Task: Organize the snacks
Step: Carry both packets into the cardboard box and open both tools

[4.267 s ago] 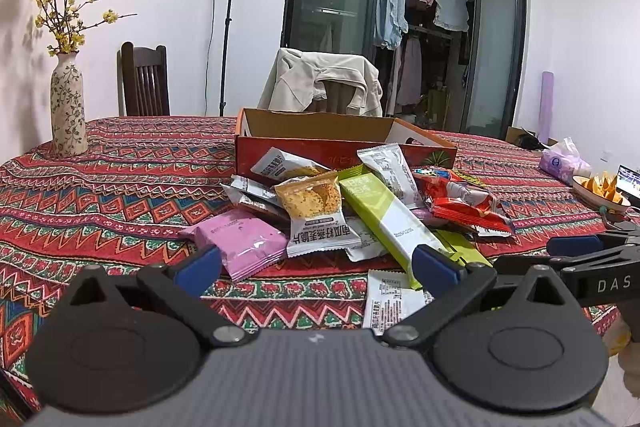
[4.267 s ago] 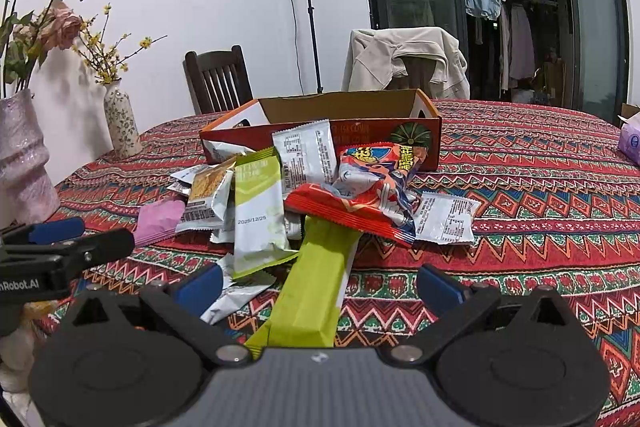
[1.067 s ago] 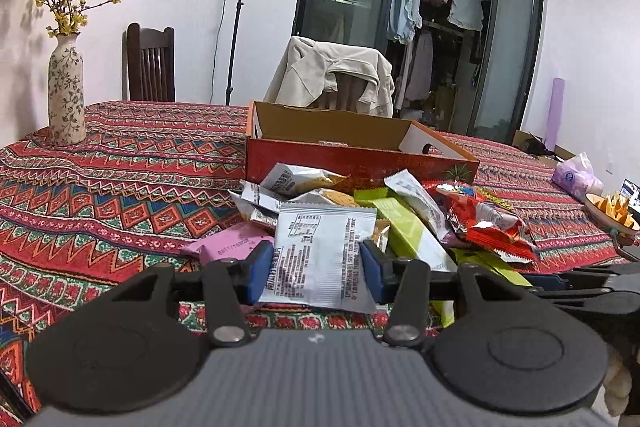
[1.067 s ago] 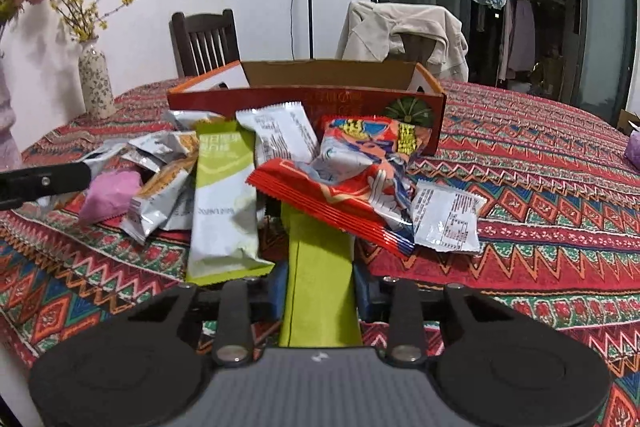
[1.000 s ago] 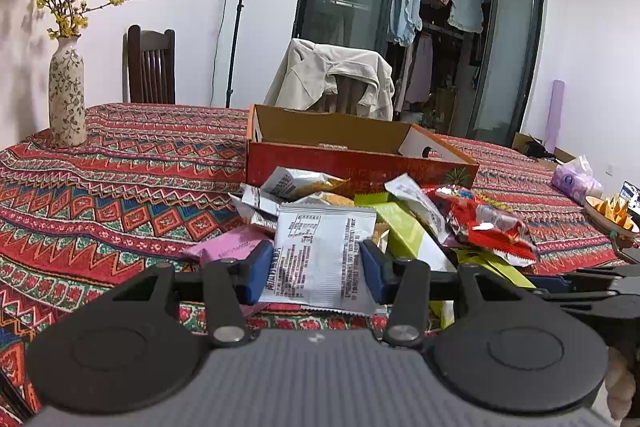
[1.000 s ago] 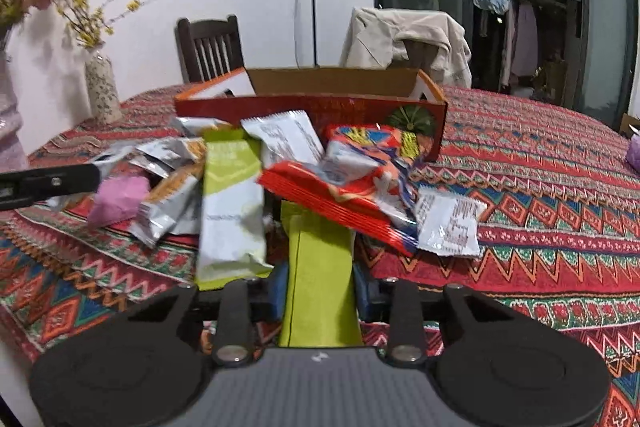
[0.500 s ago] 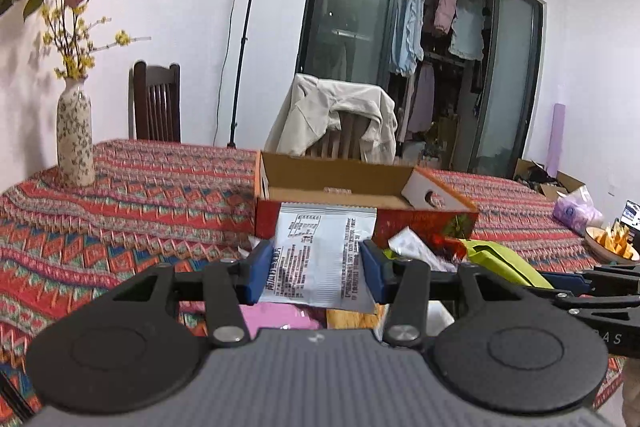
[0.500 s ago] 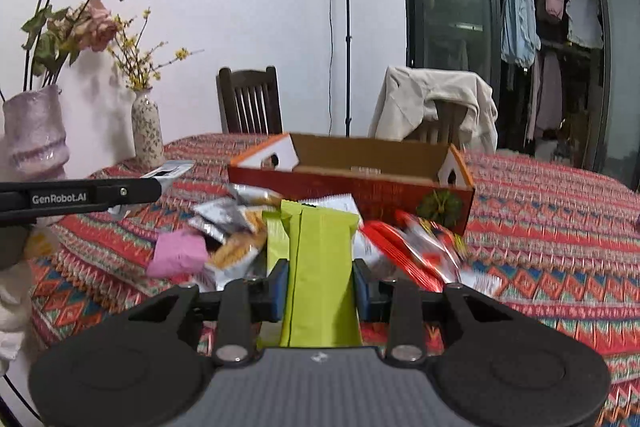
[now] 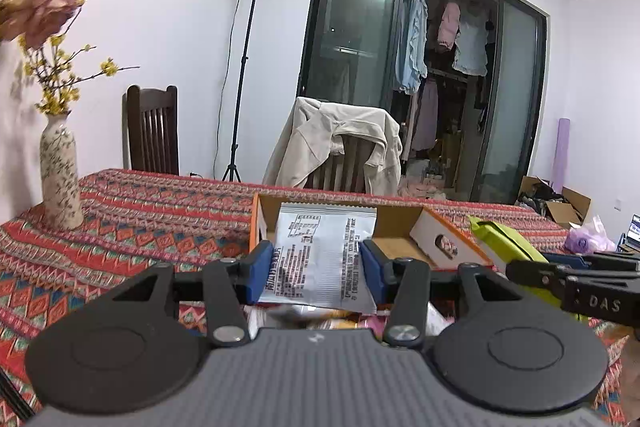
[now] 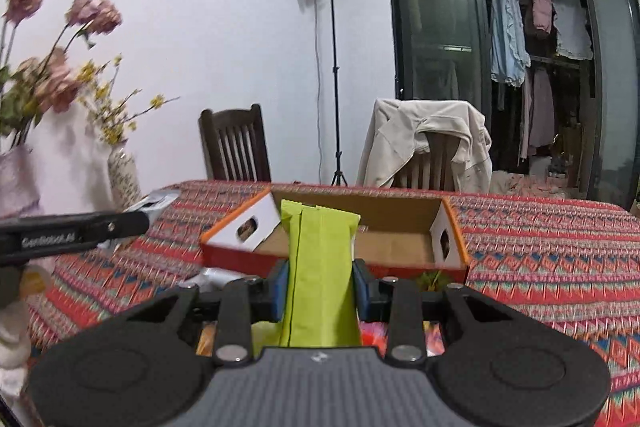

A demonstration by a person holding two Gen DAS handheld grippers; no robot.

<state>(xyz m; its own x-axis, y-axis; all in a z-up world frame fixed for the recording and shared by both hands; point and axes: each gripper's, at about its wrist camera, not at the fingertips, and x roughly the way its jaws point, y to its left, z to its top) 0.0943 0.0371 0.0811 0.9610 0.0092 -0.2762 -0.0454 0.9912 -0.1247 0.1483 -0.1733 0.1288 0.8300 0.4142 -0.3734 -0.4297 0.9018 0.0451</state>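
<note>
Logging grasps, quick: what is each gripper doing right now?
Left gripper: shut on flat silver-white printed snack packet.
Right gripper: shut on long lime-green snack wrapper.

Patterned table [image 9: 152, 223] carries box [image 10: 400, 243] and vase [image 9: 60, 179].

The left claw [image 9: 318, 273] is held up in the air and points forward. Its two blue fingers [image 9: 260, 275] are squeezed against the sides of a flat silver packet [image 9: 320, 259] that stands up between them. The right claw [image 10: 320, 289] is also up in the air and points forward, just to the right of the left claw. Its fingers [image 10: 280, 287] press in on a long green packet [image 10: 320, 267] that sticks out past the tips. Both claws are level, side by side.
</note>
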